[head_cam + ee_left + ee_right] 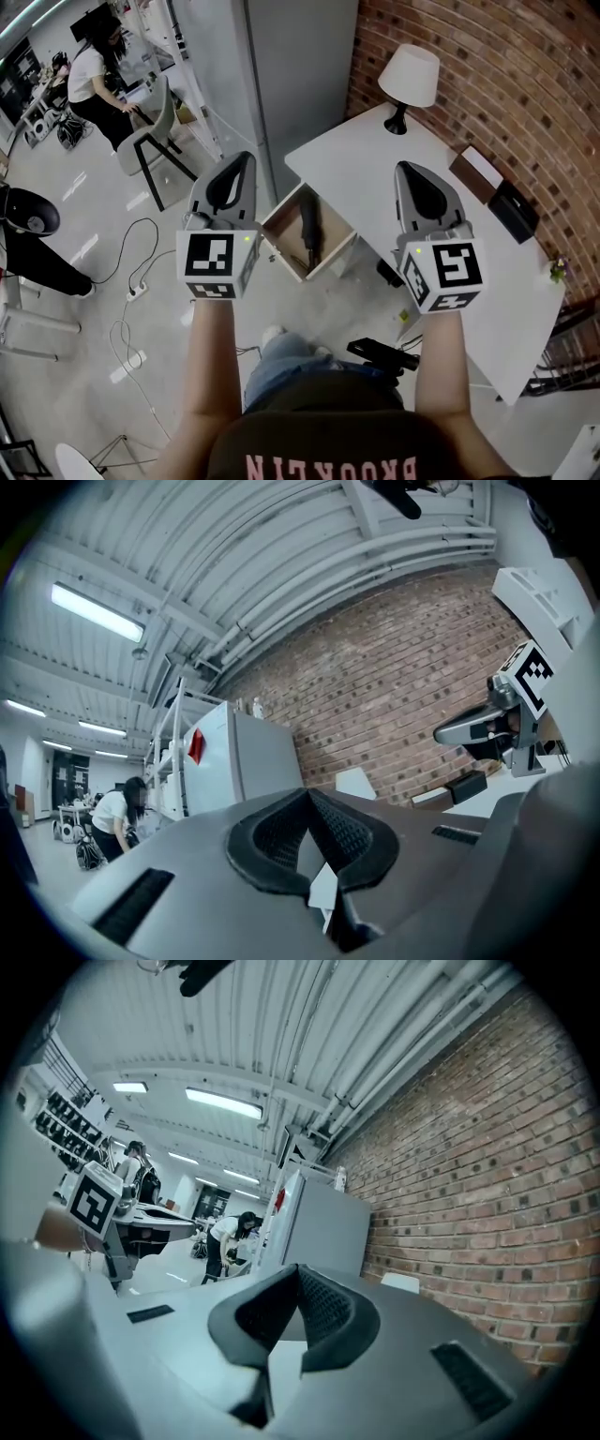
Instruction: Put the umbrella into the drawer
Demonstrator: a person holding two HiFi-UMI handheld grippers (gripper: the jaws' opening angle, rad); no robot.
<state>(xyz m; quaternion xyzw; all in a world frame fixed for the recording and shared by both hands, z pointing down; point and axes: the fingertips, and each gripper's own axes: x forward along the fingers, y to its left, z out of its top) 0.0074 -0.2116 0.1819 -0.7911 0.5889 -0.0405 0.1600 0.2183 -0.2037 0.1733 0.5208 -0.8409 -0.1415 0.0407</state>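
Both of your grippers are raised in front of you, clear of the furniture. The left gripper (246,159) has its jaws pressed together with nothing between them. The right gripper (405,169) is likewise closed and empty. The black umbrella (309,225) lies lengthwise inside the open drawer (281,246), which stands pulled out from the white desk (431,169) and appears between your two grippers in the head view. A white-shaded lamp (410,80) stands at the desk's far corner, near the brick wall (487,66). A person (94,80) bends beside a grey chair (155,131), well apart at upper left.
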